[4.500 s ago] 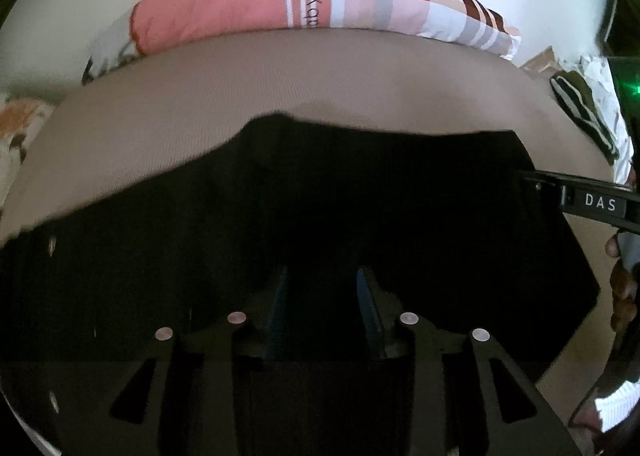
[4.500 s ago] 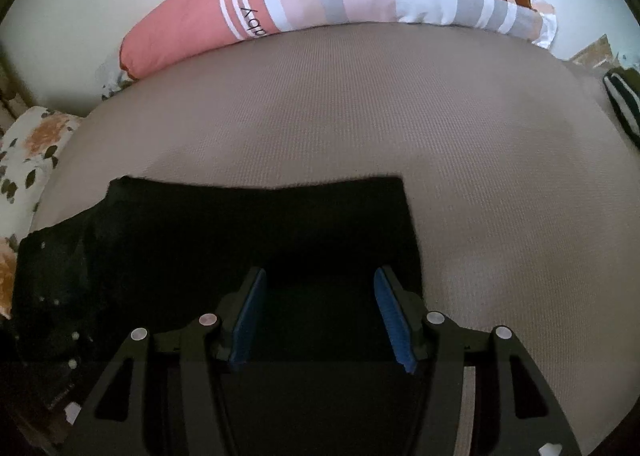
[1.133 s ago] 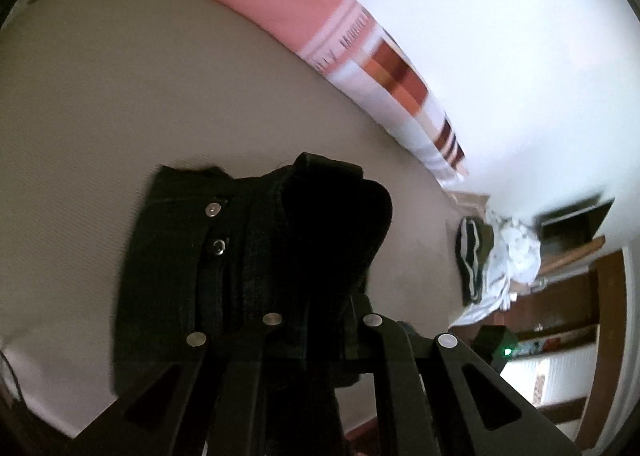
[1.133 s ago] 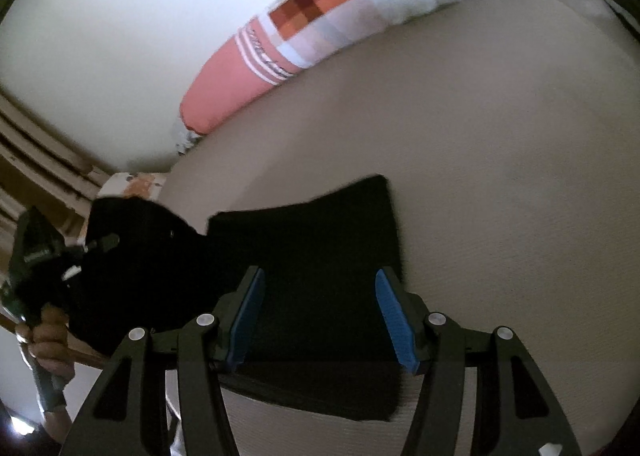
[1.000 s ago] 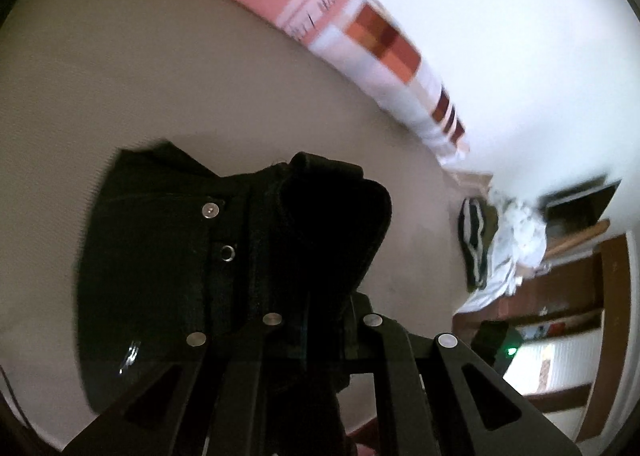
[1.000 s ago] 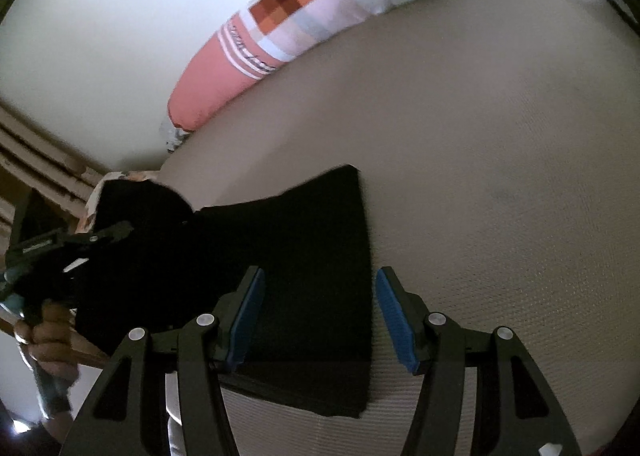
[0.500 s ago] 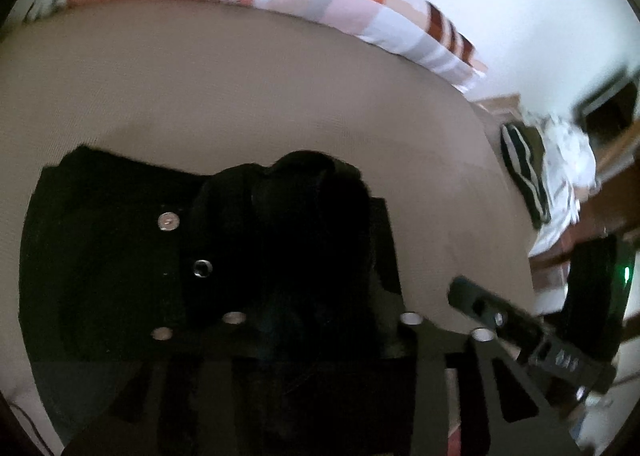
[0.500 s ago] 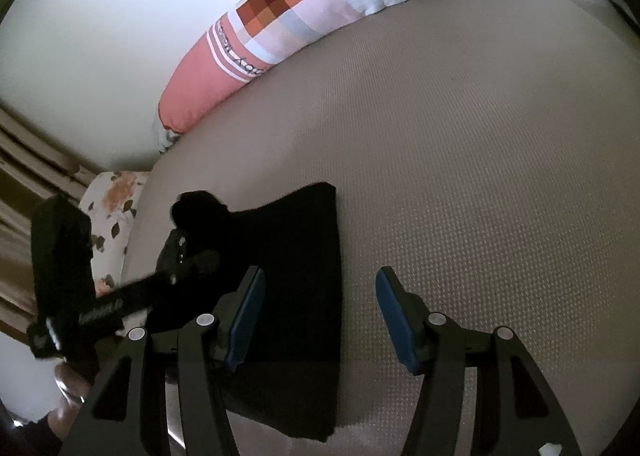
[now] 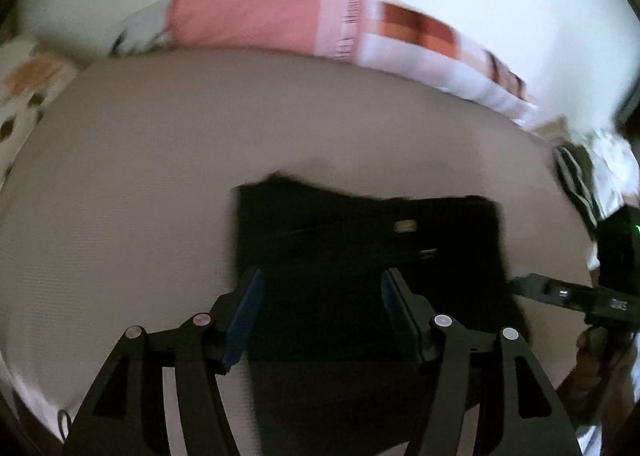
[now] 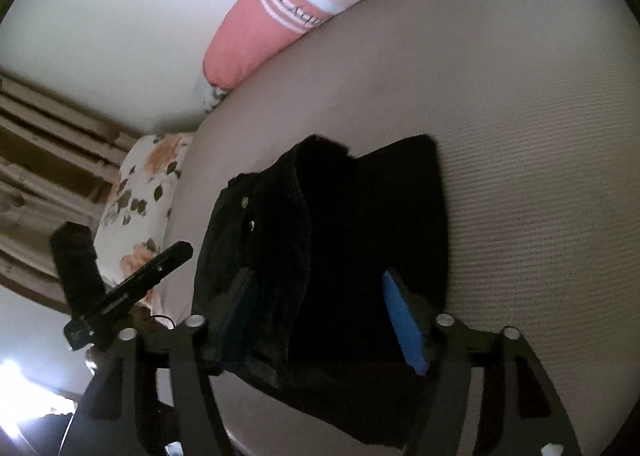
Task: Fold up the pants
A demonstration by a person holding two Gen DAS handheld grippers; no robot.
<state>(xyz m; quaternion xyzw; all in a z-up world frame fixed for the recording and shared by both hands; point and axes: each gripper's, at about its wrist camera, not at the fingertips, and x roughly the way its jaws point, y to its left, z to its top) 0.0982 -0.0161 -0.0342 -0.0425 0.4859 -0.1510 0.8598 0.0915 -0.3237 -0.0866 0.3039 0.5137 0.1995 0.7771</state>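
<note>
- black pants (image 10: 360,240) lie folded on the beige bed (image 10: 540,116)
- left claw (image 9: 320,316) spread, holding nothing
- right claw (image 10: 320,320) spread above the pants

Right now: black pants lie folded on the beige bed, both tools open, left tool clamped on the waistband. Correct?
Not quite. The left tool is open and holds nothing, as the left wrist view shows. The black pants do lie folded on the beige bed, and the right tool is open.

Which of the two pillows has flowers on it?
The small white pillow at the bed's left corner; the long pillow against the wall is pink with checks.
</note>
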